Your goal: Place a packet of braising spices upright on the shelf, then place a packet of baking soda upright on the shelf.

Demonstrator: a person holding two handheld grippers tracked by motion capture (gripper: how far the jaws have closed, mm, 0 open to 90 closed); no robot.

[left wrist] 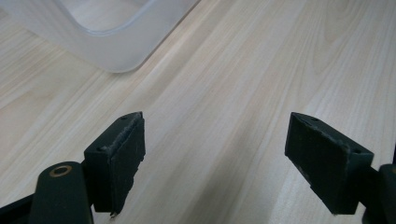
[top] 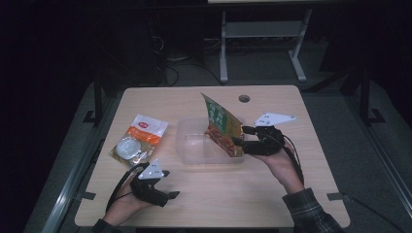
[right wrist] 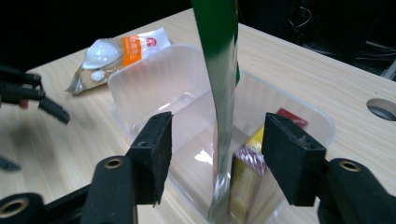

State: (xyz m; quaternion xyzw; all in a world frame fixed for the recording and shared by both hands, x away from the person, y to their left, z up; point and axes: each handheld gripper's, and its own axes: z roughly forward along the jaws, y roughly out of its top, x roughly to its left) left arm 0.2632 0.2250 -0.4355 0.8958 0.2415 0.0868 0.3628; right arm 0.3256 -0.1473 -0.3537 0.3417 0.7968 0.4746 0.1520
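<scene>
Snack bag (top: 139,138) beside container (top: 187,145)

place: lab | cues: wooden table (top: 272,194) (cable hole); metal frames (top: 262,34); dark floor

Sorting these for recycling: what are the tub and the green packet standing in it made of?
The tub looks like frosted translucent plastic: the tabletop shows through its walls. The green packet seems glossy printed film, perhaps foil-lined; its thin edge glints in the right gripper view.
</scene>
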